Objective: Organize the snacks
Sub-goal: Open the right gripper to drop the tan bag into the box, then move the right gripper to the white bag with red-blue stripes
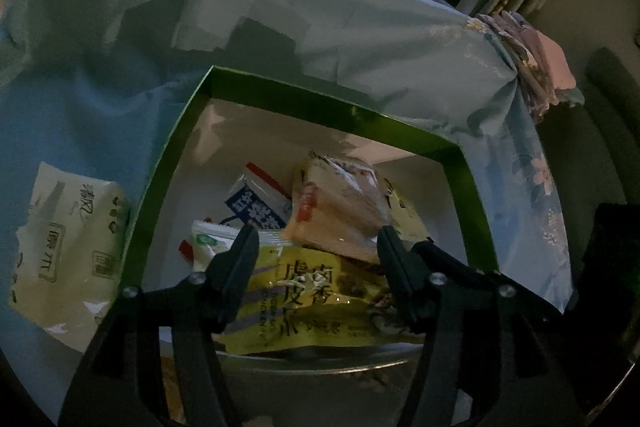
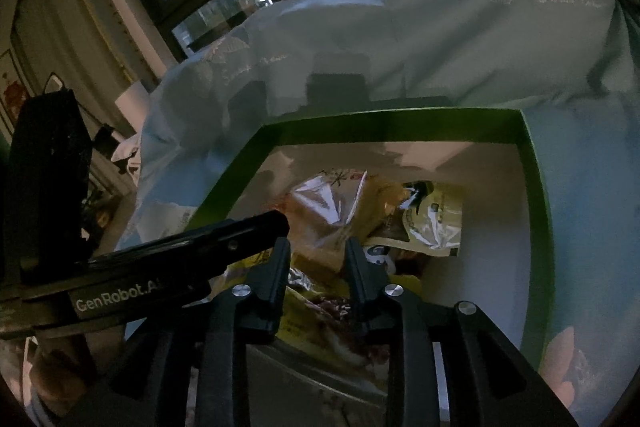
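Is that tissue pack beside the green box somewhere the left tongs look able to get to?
Probably yes. The tissue pack lies uncovered on the blue cloth, outside the green box; the left tongs hang open over the box, so only its wall stands between.

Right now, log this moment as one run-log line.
scene: green box holding snack packets | left hand-held gripper: open above yellow packet | right hand-held gripper: open over packets

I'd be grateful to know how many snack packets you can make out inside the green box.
5 at least. In the green box: yellow packet nearest, orange packet on top behind, blue-and-white packet left, white-green packet front left, pale yellow packet right. More may lie underneath.
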